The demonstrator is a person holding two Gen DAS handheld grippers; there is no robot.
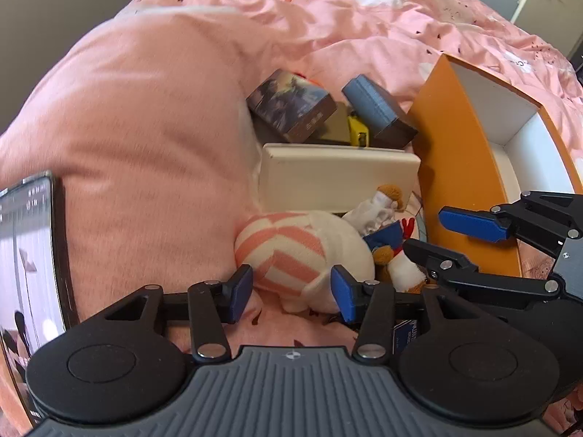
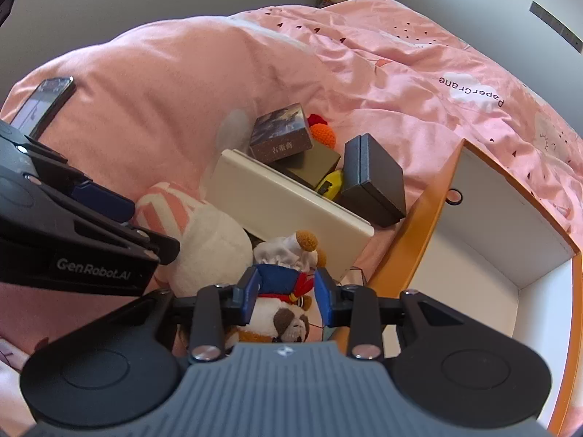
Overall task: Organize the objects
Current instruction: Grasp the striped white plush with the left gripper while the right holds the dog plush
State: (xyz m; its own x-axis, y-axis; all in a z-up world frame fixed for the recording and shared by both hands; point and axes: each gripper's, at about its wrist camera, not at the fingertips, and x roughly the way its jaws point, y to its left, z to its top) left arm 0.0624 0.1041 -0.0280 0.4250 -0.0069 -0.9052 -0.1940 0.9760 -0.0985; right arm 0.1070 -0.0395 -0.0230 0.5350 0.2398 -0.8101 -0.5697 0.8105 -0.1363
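Both claws pointed steeply down: left claw (image 1: 291, 293) straddled the pink-striped white plush (image 1: 298, 255), pads apart; right claw (image 2: 288, 296) gripped the blue-jacketed plush dog (image 2: 280, 313).

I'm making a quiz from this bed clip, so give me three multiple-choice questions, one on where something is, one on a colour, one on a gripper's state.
1. Where does the cream box lie?
A. inside the orange box
B. on the bedding, beside the orange box
C. on the phone

2. What colour is the orange box inside?
A. white
B. black
C. pink

3. What is the right gripper doing?
A. closed on the dog plush
B. open over the striped plush
C. holding the black box

Answers: 1 B, it lies on the bedding left of that box. 2 A, its inner walls are white. 3 A, both pads press the dog plush.
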